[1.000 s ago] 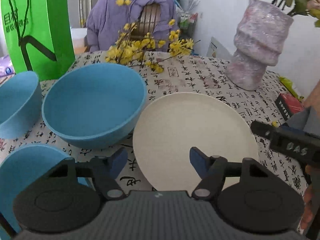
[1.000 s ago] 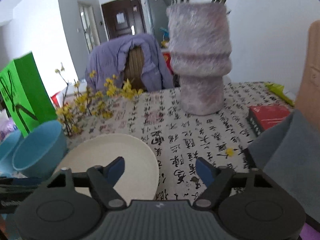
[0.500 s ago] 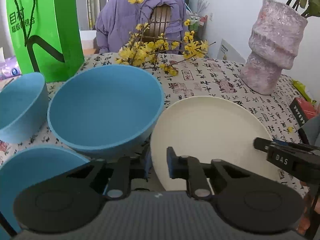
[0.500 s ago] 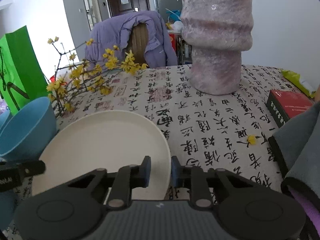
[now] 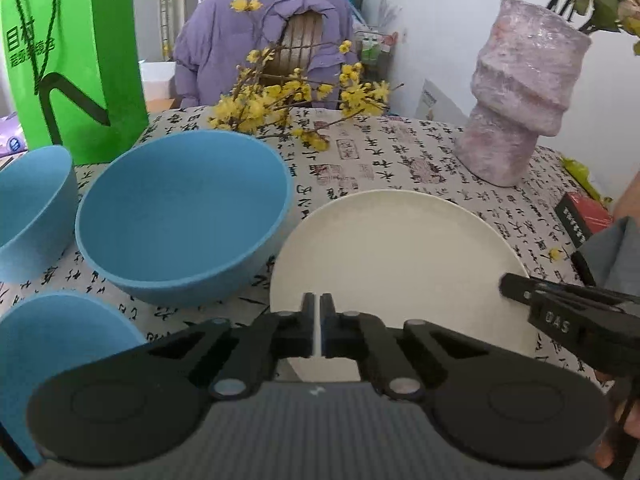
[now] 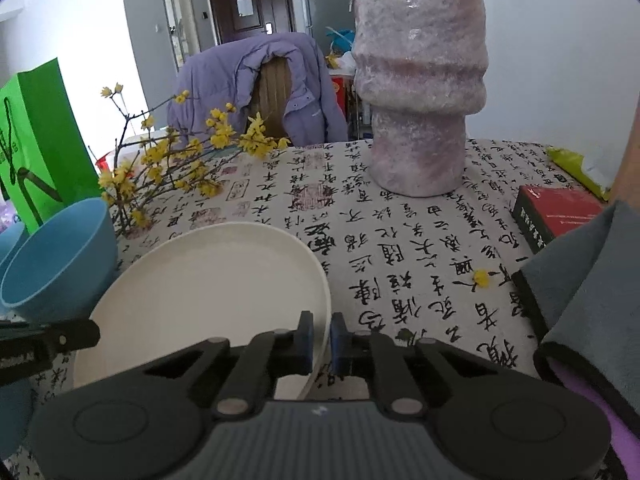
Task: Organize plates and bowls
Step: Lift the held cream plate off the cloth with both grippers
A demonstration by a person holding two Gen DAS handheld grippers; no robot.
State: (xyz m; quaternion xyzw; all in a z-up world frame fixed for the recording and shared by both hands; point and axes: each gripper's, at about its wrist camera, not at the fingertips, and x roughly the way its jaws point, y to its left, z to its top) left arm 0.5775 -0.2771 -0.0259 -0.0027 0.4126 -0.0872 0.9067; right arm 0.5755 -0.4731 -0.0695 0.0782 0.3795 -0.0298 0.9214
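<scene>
A white plate [image 5: 400, 260] [image 6: 208, 288] lies on the calligraphy tablecloth. A large blue bowl [image 5: 180, 216] [image 6: 56, 256] touches its left side. A second blue bowl [image 5: 32, 208] stands further left and a third [image 5: 60, 340] at the near left. My left gripper [image 5: 319, 308] [image 6: 94, 331] is shut above the plate's near-left part; the rim runs left of its fingers, so nothing is pinched. My right gripper [image 6: 322, 328] [image 5: 505, 283] is shut on the plate's right rim, one pad inside and one outside.
A tall pink vase [image 5: 516, 112] [image 6: 420, 80] stands behind the plate. Yellow blossom branches [image 5: 288, 100] lie behind the bowls, beside a green bag [image 5: 76, 60]. A red box [image 6: 556, 216] and a person's grey sleeve [image 6: 592, 280] are at the right. A chair with a purple jacket [image 5: 256, 40] stands beyond.
Both grippers went from wide open to shut. The right one closed around the plate's right rim, the left one closed empty over the plate. Neither hand shifted much.
</scene>
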